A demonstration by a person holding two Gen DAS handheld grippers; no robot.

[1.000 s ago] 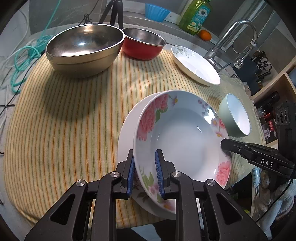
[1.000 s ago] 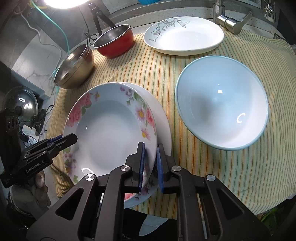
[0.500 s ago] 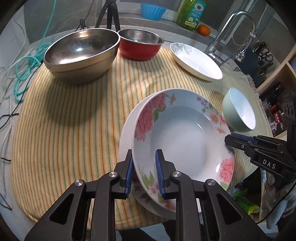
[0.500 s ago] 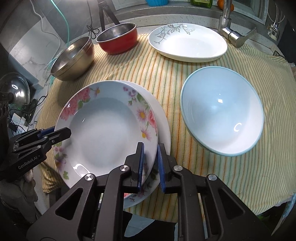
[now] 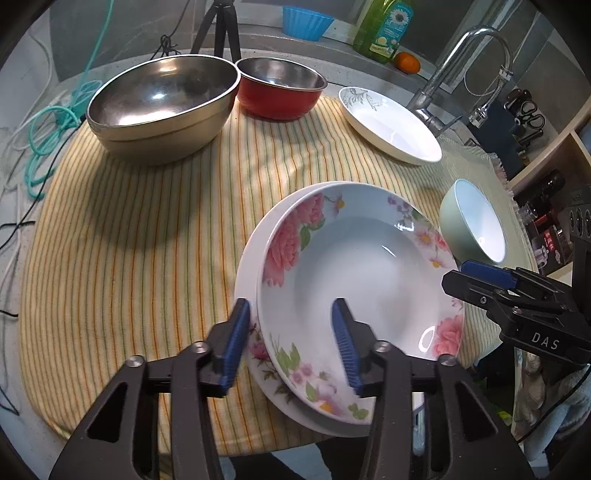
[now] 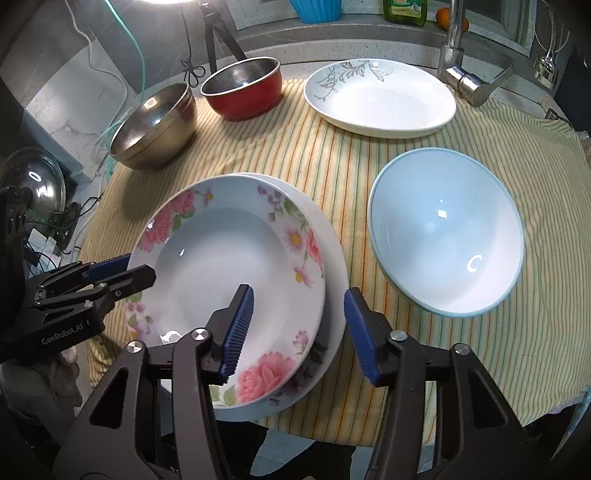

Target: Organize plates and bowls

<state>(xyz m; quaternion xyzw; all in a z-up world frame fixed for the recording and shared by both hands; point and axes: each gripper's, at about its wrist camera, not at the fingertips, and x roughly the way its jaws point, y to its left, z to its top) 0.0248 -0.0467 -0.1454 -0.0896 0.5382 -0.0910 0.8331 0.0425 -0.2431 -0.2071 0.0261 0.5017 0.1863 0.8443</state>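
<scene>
A floral deep plate (image 5: 354, 280) (image 6: 229, 280) lies on top of a white plate (image 5: 247, 273) (image 6: 332, 251) at the near edge of the striped cloth. My left gripper (image 5: 290, 343) is open, its fingers astride the near-left rim of the stacked plates. My right gripper (image 6: 299, 332) is open, its fingers astride the near-right rim. A pale green bowl (image 5: 472, 221) (image 6: 447, 240) stands right of the stack. A white leaf-pattern plate (image 5: 391, 125) (image 6: 380, 96), a red bowl (image 5: 280, 88) (image 6: 243, 86) and a steel bowl (image 5: 162, 107) (image 6: 155, 125) stand at the back.
The striped cloth (image 5: 147, 229) covers a round counter. A tap (image 5: 454, 66) (image 6: 458, 48), a dish soap bottle (image 5: 384, 26), an orange (image 5: 406, 61) and a blue cup (image 5: 306, 20) are behind. Cables (image 5: 48, 129) lie at the left. Shelves (image 5: 554, 177) stand at the right.
Both grippers have opened and let go of the floral plate's rim. The floral plate now rests on the white plate.
</scene>
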